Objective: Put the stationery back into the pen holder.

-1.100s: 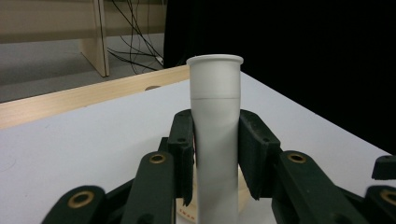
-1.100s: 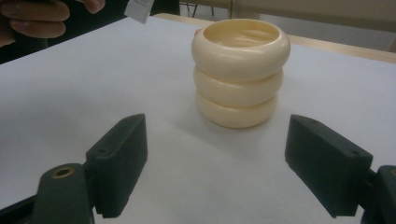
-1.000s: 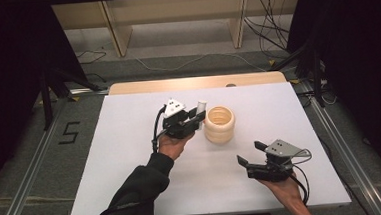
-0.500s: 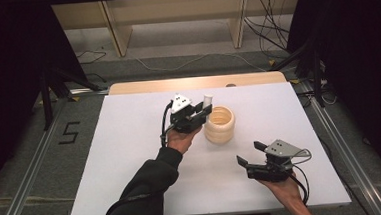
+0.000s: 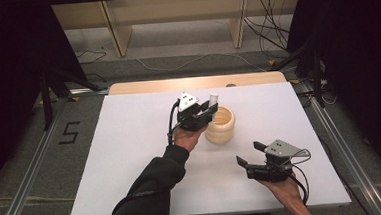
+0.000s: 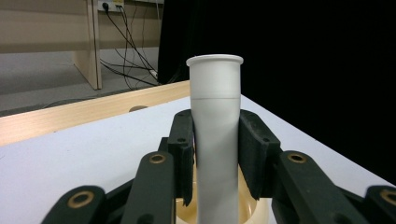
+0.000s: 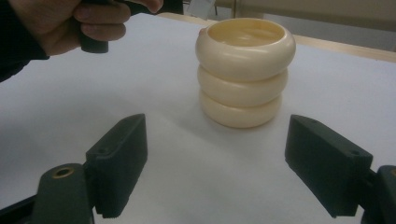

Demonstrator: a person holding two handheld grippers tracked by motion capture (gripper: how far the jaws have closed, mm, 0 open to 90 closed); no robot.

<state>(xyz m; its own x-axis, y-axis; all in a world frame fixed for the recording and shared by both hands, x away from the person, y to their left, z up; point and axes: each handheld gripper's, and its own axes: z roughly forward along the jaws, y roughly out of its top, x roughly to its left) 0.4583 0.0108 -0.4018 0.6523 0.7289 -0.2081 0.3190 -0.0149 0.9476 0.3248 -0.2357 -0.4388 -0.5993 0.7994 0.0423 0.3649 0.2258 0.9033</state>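
Observation:
A cream ribbed holder (image 5: 220,125) made of three stacked rings stands upright near the middle of the white table; it also appears as the holder (image 7: 244,70) in the right gripper view. My left gripper (image 5: 209,109) is shut on a white tube (image 6: 215,140) with a flared rim, held upright over the holder's left edge; the tube (image 5: 213,97) pokes above the jaws. The tube's lower end is hidden. My right gripper (image 5: 249,154) stands open at the front right, about a hand's width from the holder, with nothing between its fingers (image 7: 121,158).
The white table top (image 5: 131,156) has free room to the left and front. A wooden strip (image 5: 197,83) runs along its far edge. Metal rails (image 5: 28,187) flank the table, and cables (image 5: 269,37) lie on the floor behind.
My left gripper has carried the tube rightward, from beside the holder to over its left rim. The right gripper has stayed in place, open.

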